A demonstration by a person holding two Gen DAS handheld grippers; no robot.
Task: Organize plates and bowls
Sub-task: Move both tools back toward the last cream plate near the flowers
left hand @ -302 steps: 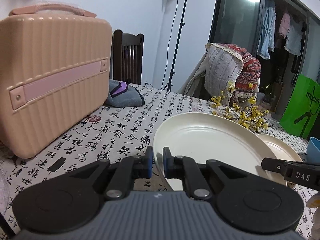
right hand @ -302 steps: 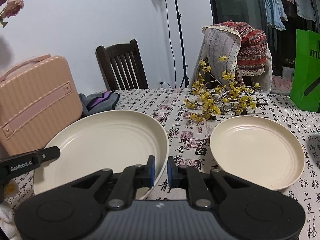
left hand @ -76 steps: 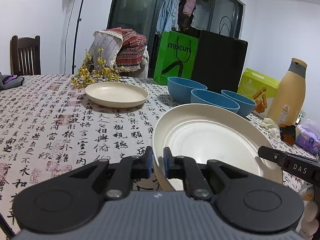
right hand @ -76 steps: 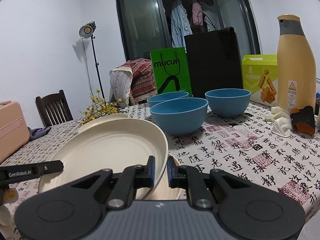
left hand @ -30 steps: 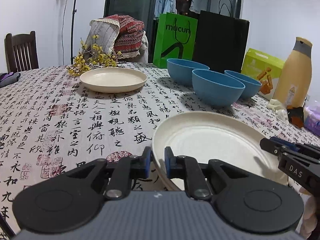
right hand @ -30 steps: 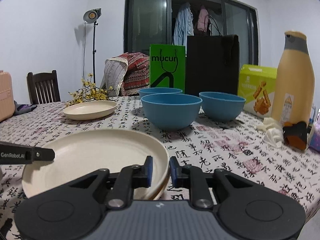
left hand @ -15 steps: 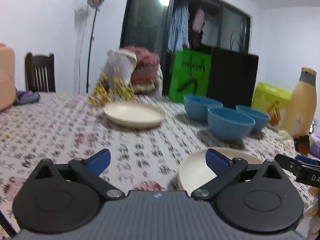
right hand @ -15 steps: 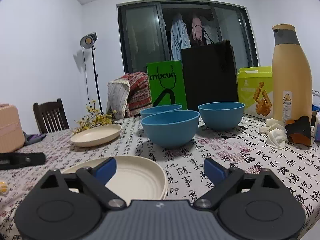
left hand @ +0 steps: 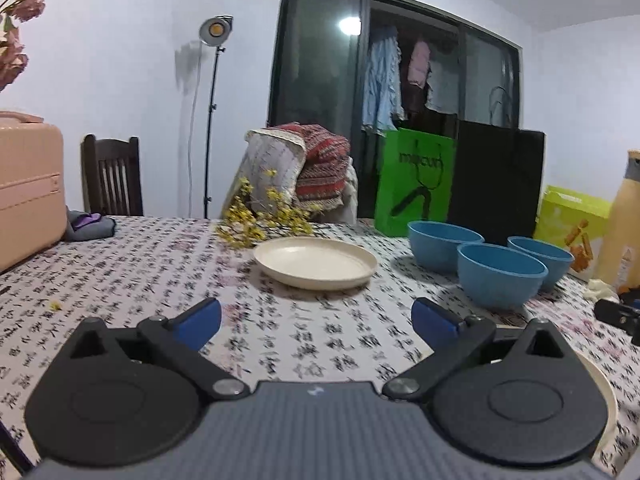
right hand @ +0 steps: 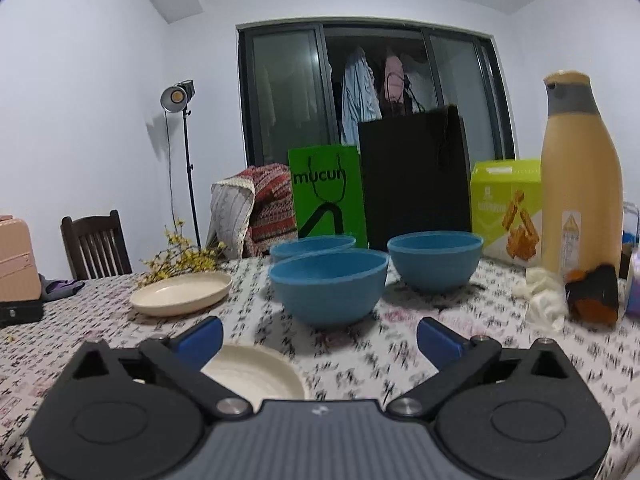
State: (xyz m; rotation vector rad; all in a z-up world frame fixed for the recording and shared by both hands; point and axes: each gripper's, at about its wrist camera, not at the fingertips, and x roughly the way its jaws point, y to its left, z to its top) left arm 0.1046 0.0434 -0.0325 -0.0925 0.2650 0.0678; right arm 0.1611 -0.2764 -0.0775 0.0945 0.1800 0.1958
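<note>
The large cream plate (right hand: 256, 376) lies on the table near its front edge, partly hidden behind my right gripper (right hand: 320, 334); its rim shows at the lower right of the left wrist view (left hand: 604, 384). Both grippers are open and empty; my left gripper (left hand: 316, 316) is raised above the cloth. A smaller cream plate (left hand: 316, 266) (right hand: 182, 290) lies further back beside yellow flowers (left hand: 260, 224). Three blue bowls (left hand: 500, 274) (right hand: 328, 284) stand upright close together to the right of it.
A pink case (left hand: 28, 188) stands at the far left. A tan bottle (right hand: 580, 184), a green box (right hand: 506, 204), white tissue (right hand: 544, 296) and an orange-black item (right hand: 594, 294) sit at the right. Green (right hand: 330, 194) and black bags stand behind the bowls.
Both grippers held the large plate by its rim, set it down on the table, then opened and let go. They have since pulled back and risen a little.
</note>
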